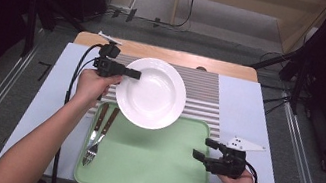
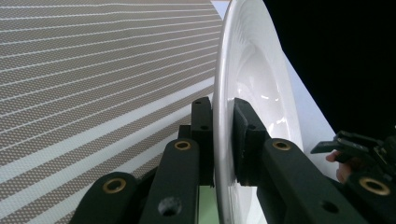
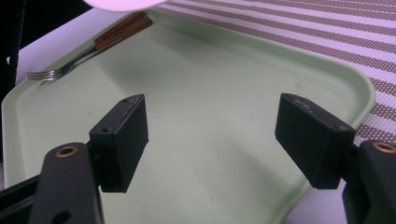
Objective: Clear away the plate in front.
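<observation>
Right gripper (image 1: 205, 149): jaws spread wide, nothing between them, at the near right edge of the green tray (image 1: 157, 171). Left gripper (image 1: 134, 73): clamped on the rim of the white plate (image 1: 151, 93), held above the tray's far edge and the striped mat (image 1: 205, 96).

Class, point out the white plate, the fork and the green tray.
white plate (image 1: 152, 95), high view, centre of its bowl.
fork (image 1: 91, 150), high view, neck above its tines.
green tray (image 1: 153, 163), high view, bare floor.

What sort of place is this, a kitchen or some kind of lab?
Probably a lab or recording studio, not a kitchen. The small table stands among dark stands, with cables across the floor, and its striped placemat, green tray and white plate look staged.
</observation>
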`<state>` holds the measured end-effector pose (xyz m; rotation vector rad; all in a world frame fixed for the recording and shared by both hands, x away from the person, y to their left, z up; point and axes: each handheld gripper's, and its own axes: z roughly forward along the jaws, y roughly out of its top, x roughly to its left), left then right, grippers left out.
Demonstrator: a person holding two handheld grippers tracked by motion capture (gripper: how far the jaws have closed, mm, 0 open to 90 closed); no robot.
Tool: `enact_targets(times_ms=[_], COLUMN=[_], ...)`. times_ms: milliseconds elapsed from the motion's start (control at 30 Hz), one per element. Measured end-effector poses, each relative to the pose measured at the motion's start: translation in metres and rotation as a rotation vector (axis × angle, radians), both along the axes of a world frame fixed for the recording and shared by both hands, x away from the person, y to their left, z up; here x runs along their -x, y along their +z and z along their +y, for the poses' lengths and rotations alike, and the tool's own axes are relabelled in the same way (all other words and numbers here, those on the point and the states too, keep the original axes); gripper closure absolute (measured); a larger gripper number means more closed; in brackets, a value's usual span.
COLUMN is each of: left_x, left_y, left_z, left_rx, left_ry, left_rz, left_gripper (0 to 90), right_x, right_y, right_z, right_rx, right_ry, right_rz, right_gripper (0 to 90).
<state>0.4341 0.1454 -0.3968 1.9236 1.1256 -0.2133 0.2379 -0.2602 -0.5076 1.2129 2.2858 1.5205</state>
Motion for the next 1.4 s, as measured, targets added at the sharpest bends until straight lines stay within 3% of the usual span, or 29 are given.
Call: enact_targets(times_ms=[233, 333, 533, 667, 800, 933, 1033, 1400], left_x=[0.011, 0.018, 0.026, 0.037, 0.041, 0.046, 0.049, 0.06], left_y=[-0.004, -0.006, -0.016, -0.019, -0.025, -0.029, -0.032, -0.035], left_z=[0.0, -0.001, -0.002, -0.005, -0.009, -0.016, -0.019, -0.029], left_rx=[0.013, 0.009, 0.02, 0.015, 0.023, -0.007, -0.005, -0.011], left_ry=[-0.019, -0.014, -0.03, -0.016, -0.04, -0.07, -0.077, -0.122], left_rz=[0.007, -0.01, 0.013, -0.012, 0.009, 0.01, 0.019, 0.037], left_gripper=[80.7, 80.7, 80.6, 80.5, 80.5, 80.4, 80.2, 79.9], right_x=[0.0, 0.0, 0.0, 0.0, 0.0, 0.0, 0.0, 0.0], right_y=[0.0, 0.0, 0.001, 0.001, 0.001, 0.001, 0.001, 0.001], right_z=[0.0, -0.001, -0.002, -0.002, -0.002, -0.002, -0.003, -0.003], right_rx=[-0.002, -0.003, -0.015, -0.015, -0.014, -0.017, -0.017, -0.015], right_ry=[0.0, 0.0, -0.003, -0.002, -0.002, -0.004, -0.006, -0.009], right_rz=[0.0, 0.0, 0.004, 0.005, 0.006, 0.004, 0.006, 0.005], right_gripper=[24.8, 24.8, 24.7, 24.7, 24.8, 24.7, 24.8, 24.7])
